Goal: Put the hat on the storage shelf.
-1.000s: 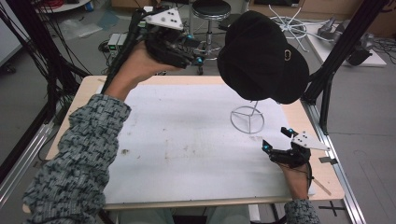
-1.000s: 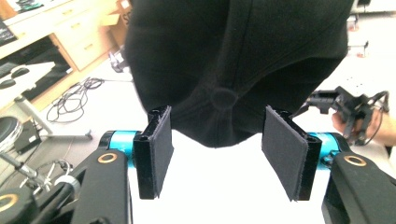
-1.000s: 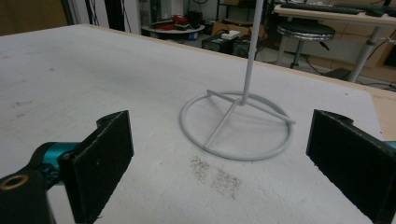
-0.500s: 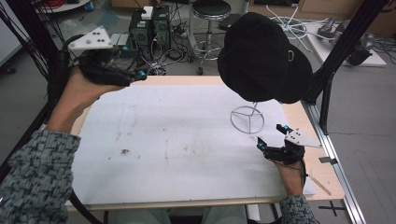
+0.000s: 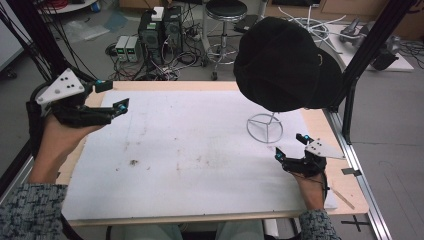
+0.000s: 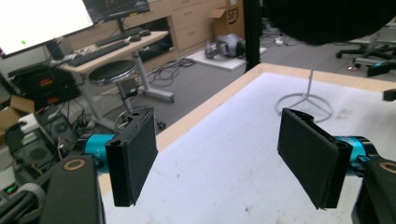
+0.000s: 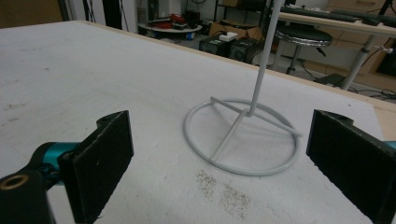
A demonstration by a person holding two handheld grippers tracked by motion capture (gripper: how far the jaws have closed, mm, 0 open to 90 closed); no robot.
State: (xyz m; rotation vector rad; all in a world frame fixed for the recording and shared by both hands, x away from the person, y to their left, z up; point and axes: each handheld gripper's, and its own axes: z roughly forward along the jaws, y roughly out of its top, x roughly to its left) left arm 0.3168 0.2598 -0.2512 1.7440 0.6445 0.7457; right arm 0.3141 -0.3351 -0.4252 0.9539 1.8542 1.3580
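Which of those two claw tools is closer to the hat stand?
The right gripper, low beside the stand's wire ring base; the left gripper is raised at the table's far-left corner.

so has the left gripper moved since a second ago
Yes. The left gripper has swung from beside the black hat out to the table's far left corner and nearer the person. Its jaws stand open.

A white sheet [image 5: 200,155] covers the wooden worktop [image 5: 350,185], with a dark speck near its left. Beyond the far edge stand a round stool [image 5: 226,10] and computer boxes [image 5: 160,30] among tangled cables on the floor.
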